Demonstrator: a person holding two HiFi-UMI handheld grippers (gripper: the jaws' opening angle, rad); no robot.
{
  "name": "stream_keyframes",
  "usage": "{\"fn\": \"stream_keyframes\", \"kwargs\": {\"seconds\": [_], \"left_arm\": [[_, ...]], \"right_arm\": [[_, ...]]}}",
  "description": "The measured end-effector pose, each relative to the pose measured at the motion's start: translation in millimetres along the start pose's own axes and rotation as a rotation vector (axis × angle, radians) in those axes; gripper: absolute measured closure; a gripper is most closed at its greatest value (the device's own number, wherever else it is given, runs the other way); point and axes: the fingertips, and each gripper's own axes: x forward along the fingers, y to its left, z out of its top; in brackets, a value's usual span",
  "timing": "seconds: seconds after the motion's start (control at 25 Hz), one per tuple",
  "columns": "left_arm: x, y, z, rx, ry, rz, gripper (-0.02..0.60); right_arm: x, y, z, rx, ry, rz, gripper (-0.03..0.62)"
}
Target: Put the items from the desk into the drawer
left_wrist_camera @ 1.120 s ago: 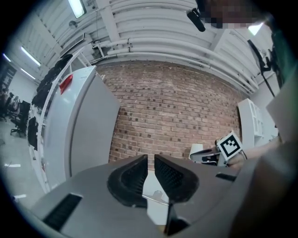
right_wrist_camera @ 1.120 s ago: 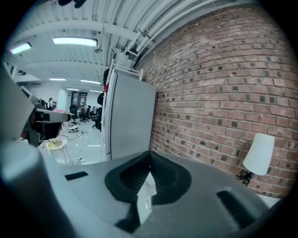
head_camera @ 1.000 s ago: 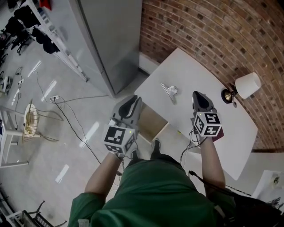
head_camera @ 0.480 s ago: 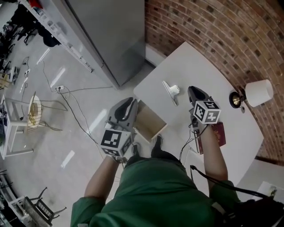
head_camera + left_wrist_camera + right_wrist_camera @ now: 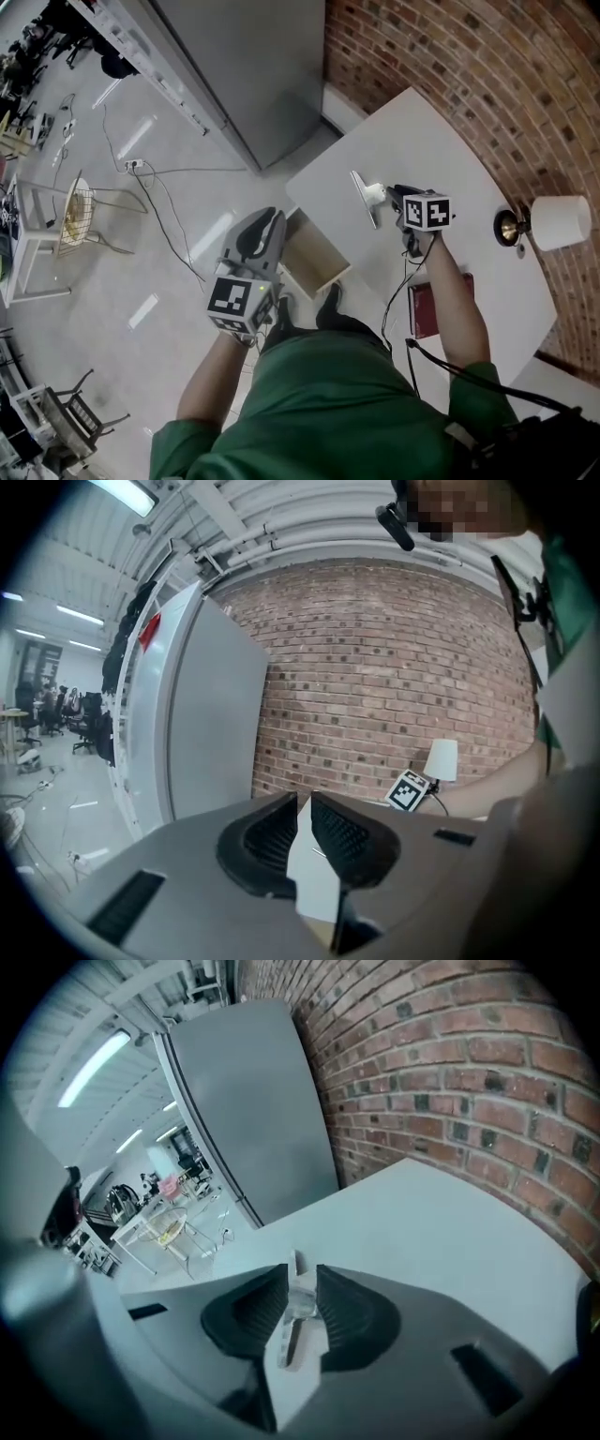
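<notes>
A metal binder clip lies on the white desk. My right gripper is down at the clip. In the right gripper view the clip sits between the pads, and I see no pad pressing on it. Those jaws have just been opening. A dark red book lies on the desk beside the right forearm. The wooden drawer stands pulled out at the desk's left edge. My left gripper hovers just left of the drawer. A narrow gap shows between its jaws, with nothing in it.
A white-shaded lamp stands at the desk's far right, against the brick wall. A tall grey cabinet stands left of the desk. Cables and a wire-frame stand are on the floor to the left.
The right gripper moved forward and down, from above the red book to the clip. The left gripper sank a little beside the drawer.
</notes>
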Motion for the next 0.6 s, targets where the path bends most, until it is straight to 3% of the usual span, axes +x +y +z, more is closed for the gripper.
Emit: {"fn": "stream_keyframes", "kwargs": {"seconds": [0.48, 0.6], "left_arm": [[-30, 27, -15, -0.045, 0.021, 0.136, 0.538], [-44, 34, -23, -0.067, 0.032, 0.183, 0.538]], "right_arm": [[61, -18, -36, 0.015, 0.275, 0.082, 0.465], [64, -9, -35, -0.007, 0.308, 0.134, 0.52]]}}
